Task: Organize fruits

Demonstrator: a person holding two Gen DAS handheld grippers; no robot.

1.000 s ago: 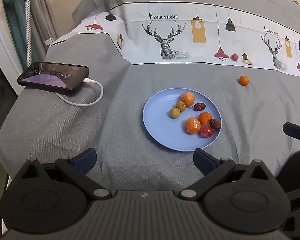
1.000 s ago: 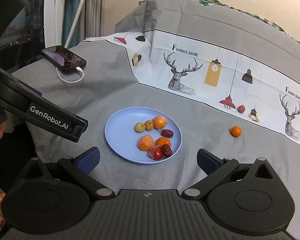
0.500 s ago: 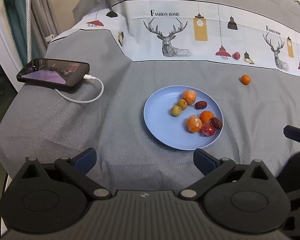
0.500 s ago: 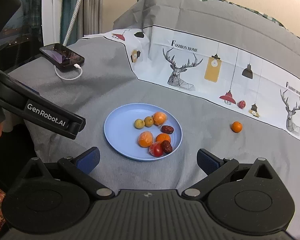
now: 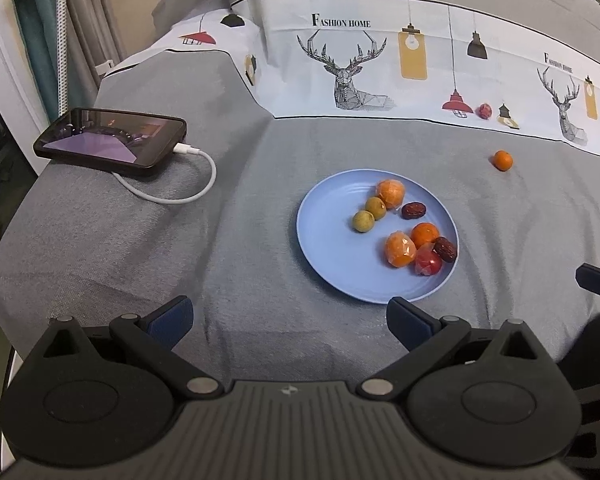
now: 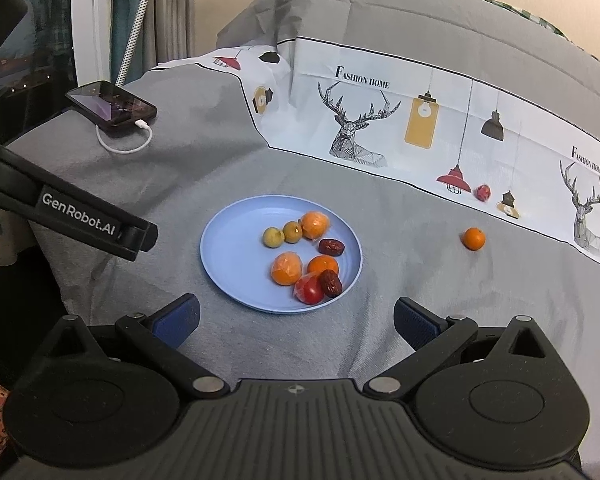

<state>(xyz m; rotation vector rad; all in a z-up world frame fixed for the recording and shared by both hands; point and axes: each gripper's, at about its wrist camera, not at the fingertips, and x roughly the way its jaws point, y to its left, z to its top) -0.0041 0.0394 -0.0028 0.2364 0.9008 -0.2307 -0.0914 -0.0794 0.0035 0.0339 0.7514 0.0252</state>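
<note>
A blue plate (image 5: 332,256) (image 6: 228,260) on the grey cloth holds several small fruits: oranges, two green fruits, two dark dates and a red tomato (image 6: 310,289). A small orange (image 5: 503,160) (image 6: 473,238) lies loose on the cloth to the plate's right. A small red fruit (image 5: 484,111) (image 6: 483,192) lies farther back on the printed strip. My left gripper (image 5: 290,318) is open and empty, just short of the plate's near rim. My right gripper (image 6: 296,320) is open and empty, also near the plate's near rim.
A black phone (image 5: 112,138) (image 6: 112,108) with a white cable lies at the cloth's left edge. The left gripper's body (image 6: 76,216) shows at the left of the right wrist view. The cloth rises over a hump at the back.
Both grippers have tilted or moved slightly; the plate sits a little higher in both views. Both stay open, and nothing on the cloth has moved.
</note>
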